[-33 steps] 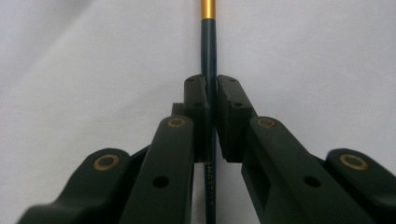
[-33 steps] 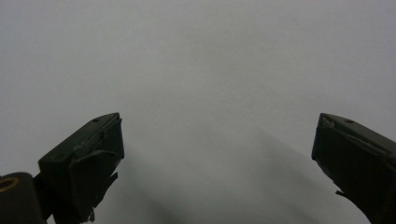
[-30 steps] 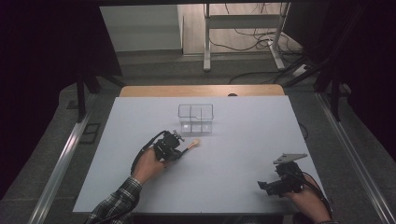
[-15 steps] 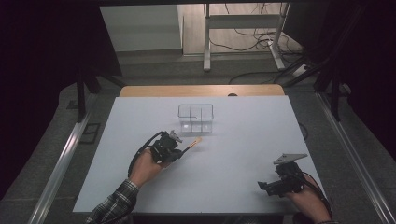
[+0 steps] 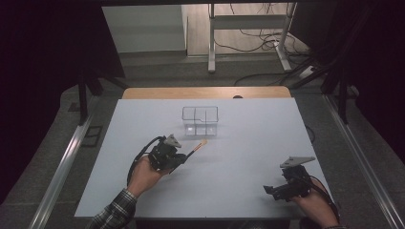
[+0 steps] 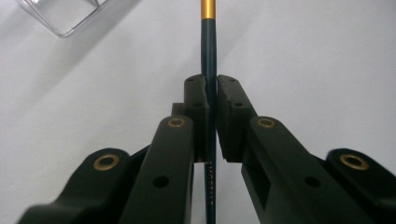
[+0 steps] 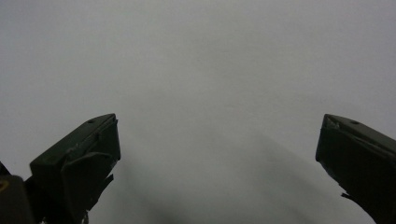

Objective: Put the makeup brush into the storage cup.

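Observation:
My left gripper (image 5: pixel 183 158) is shut on a thin dark stick (image 5: pixel 195 150) with a gold band, brush-like, left of the table's middle. In the left gripper view the stick (image 6: pixel 208 51) runs straight up between the pressed pads (image 6: pixel 196 100), and its gold band (image 6: pixel 208 8) is at the top edge. Its pale tip (image 5: pixel 204 141) points toward a clear compartment box (image 5: pixel 199 121), just short of the box's near side. A corner of that box (image 6: pixel 70 18) sits at the upper left. My right gripper (image 5: pixel 268 189) rests open at the near right of the table, its jaws (image 7: pixel 217 140) wide apart over bare white surface.
The white table (image 5: pixel 248 138) ends in a wooden strip (image 5: pixel 205 92) at the far side. Metal rails (image 5: pixel 67 162) run along both sides. A desk frame and cables (image 5: pixel 248 28) stand on the floor beyond.
My left gripper has lifted slightly with the stick, and the stick's tip has crept nearer the clear box. The right gripper has stayed put.

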{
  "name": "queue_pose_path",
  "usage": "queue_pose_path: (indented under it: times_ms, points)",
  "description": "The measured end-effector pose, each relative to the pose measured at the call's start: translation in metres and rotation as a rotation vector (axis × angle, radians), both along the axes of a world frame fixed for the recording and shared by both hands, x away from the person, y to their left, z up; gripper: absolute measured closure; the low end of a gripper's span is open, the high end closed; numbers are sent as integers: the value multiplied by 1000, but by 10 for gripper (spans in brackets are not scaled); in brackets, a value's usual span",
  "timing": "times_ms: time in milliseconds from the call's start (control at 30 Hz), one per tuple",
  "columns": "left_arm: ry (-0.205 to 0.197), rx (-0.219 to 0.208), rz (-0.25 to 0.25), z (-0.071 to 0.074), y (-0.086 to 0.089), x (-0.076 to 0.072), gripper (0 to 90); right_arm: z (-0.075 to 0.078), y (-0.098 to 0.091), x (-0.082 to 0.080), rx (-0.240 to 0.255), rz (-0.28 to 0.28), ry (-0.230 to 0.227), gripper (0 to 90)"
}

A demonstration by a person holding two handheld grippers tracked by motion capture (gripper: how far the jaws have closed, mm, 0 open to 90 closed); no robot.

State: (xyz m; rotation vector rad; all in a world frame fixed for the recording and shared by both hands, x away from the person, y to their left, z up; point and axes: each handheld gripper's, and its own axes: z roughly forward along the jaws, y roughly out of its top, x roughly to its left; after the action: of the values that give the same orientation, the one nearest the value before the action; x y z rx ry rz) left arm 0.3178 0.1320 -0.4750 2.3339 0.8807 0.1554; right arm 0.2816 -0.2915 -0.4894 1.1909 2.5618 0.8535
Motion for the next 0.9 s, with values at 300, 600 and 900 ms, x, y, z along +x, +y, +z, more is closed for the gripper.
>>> queue_pose_path:
  times_ms: [300,600,900]
  points:
    - [-3,-74,6,3,7,-12,836,3,1,-1,30,-2,-23,0]
    - [-23,-110,3,7,11,-23,836,8,3,-1,60,-3,-62,0]
    - [-19,-142,1,7,12,-32,836,13,11,-2,85,13,-99,0]
